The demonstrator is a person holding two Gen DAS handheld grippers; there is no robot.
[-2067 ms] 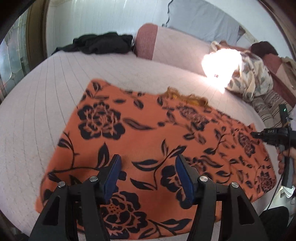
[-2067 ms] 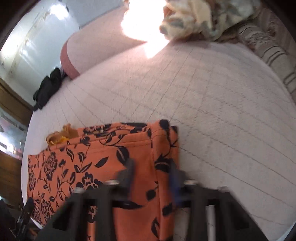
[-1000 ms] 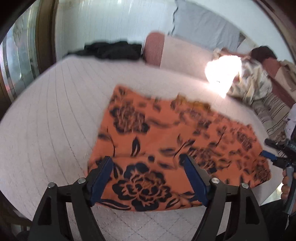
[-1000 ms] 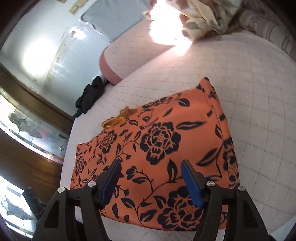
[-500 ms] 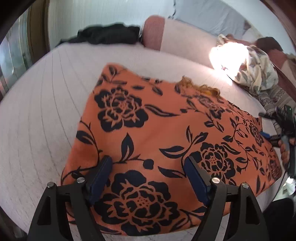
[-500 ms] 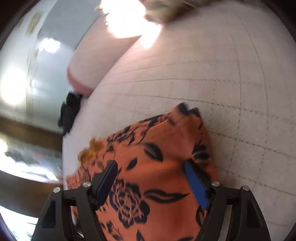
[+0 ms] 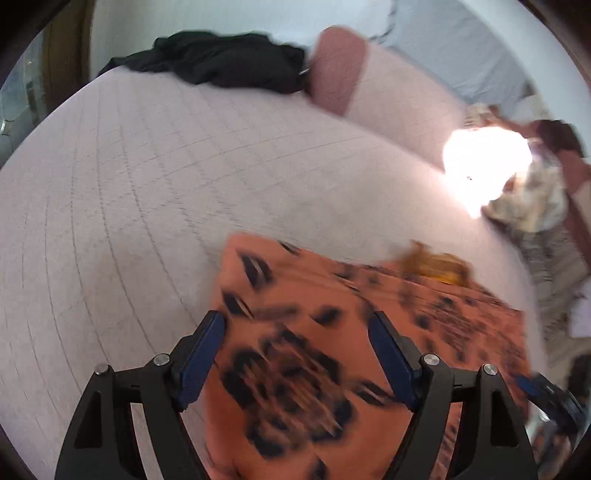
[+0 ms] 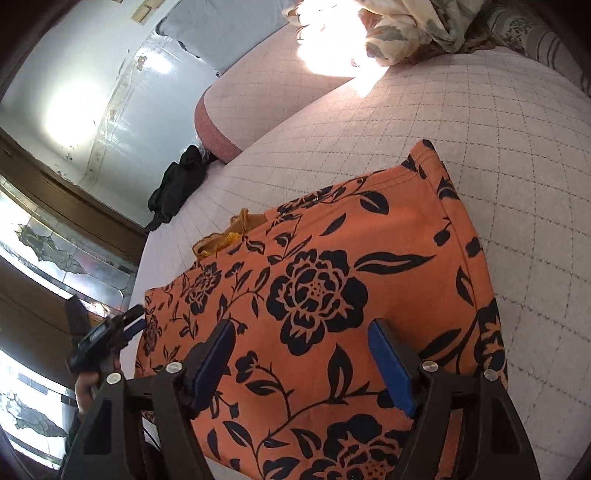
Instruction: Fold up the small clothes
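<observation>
An orange garment with black flowers [image 8: 332,288] lies flat on the quilted bed [image 8: 498,122]; a bit of yellow lace [image 8: 229,236] sticks out at its far edge. My right gripper [image 8: 302,326] hovers open above the garment's near right part with nothing between its blue pads [image 8: 391,365]. In the blurred left wrist view the garment [image 7: 332,332] shows its far left corner, and my left gripper [image 7: 296,319] is open just above that side, holding nothing. The left gripper [image 8: 107,336] also appears at the left, held by a hand [image 8: 86,384].
A black clothes heap [image 7: 221,62] lies at the far end beside a pink bolster [image 7: 340,74]. A crumpled floral cloth [image 8: 406,26] sits in bright sunlight at the far right. Bare quilt [image 7: 129,184] stretches left of the garment. A wooden window frame [image 8: 74,206] borders the left.
The left gripper has swept toward the garment's far left corner and its view is blurred. The right gripper, close to the far right corner half a second ago, has drawn back over the near part.
</observation>
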